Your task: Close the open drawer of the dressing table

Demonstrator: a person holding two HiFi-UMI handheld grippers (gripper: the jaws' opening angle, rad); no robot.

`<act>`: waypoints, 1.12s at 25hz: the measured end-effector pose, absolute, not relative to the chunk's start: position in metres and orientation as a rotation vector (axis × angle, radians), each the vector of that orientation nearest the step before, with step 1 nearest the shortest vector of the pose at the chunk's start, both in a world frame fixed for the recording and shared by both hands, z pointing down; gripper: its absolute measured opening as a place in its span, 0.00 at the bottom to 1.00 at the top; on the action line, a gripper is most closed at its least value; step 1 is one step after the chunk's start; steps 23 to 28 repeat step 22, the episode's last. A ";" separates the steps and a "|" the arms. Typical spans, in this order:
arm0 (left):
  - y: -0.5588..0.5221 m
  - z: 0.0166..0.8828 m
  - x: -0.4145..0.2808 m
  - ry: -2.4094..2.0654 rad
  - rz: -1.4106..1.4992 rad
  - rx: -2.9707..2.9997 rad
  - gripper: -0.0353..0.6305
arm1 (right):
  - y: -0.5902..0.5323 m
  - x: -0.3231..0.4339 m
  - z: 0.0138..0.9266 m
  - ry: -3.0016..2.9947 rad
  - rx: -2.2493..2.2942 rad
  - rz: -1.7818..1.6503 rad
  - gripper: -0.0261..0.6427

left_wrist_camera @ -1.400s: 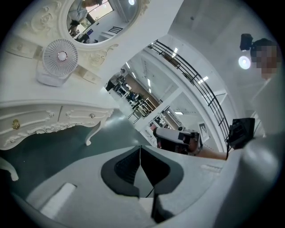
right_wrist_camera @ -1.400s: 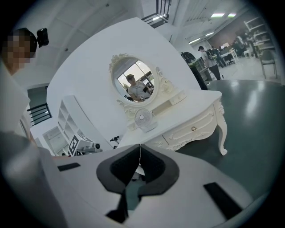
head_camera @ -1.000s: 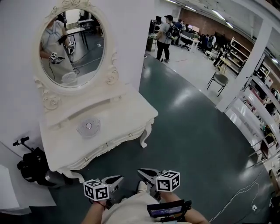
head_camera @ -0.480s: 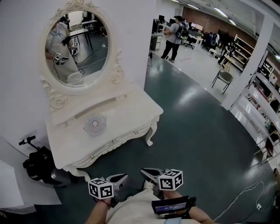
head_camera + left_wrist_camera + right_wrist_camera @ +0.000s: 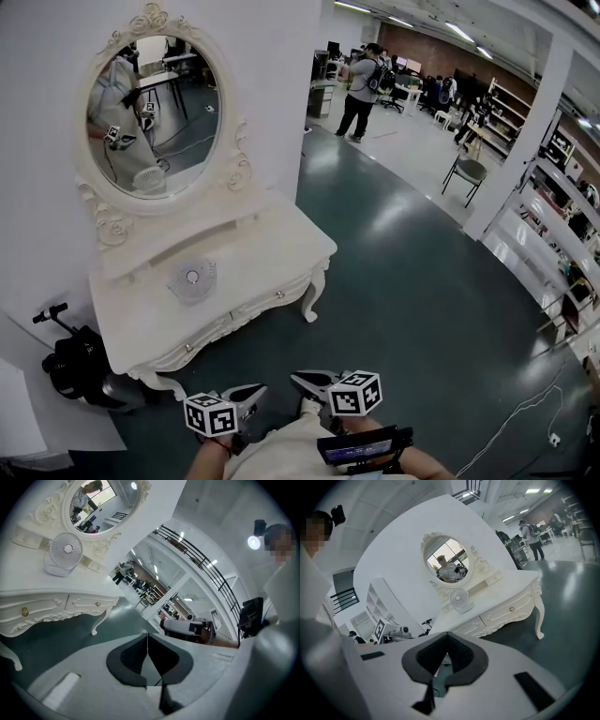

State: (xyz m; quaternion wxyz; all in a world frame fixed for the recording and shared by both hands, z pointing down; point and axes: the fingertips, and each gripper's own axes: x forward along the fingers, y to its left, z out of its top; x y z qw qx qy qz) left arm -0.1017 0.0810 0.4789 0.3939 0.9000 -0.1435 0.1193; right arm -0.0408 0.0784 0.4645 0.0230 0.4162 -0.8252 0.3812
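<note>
Head view: drawer fronts (image 5: pixel 246 314) lie flush under the table (image 5: pixel 272 246) edge, none visibly open, so closing appears complete; a small fan (image 5: pixel 192 279) stands on top; left gripper (image 5: pixel 255 389) and right gripper (image 5: pixel 300 379), fingers clenched on nothing, hang well apart from the table, presumably since no push remains.

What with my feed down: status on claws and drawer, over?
Shut and empty: left claw, right claw. Both short of the dressing table. Its front drawers look flush, none seen open. Only floor between.
</note>
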 end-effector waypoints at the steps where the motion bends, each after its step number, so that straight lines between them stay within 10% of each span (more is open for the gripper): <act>1: 0.081 0.479 -0.101 -0.360 0.304 2.285 0.07 | 0.079 -0.040 0.464 -2.555 1.292 1.180 0.06; 28: 0.078 0.478 -0.091 -0.331 0.304 2.289 0.07 | 0.076 -0.036 0.464 -2.547 1.312 1.197 0.06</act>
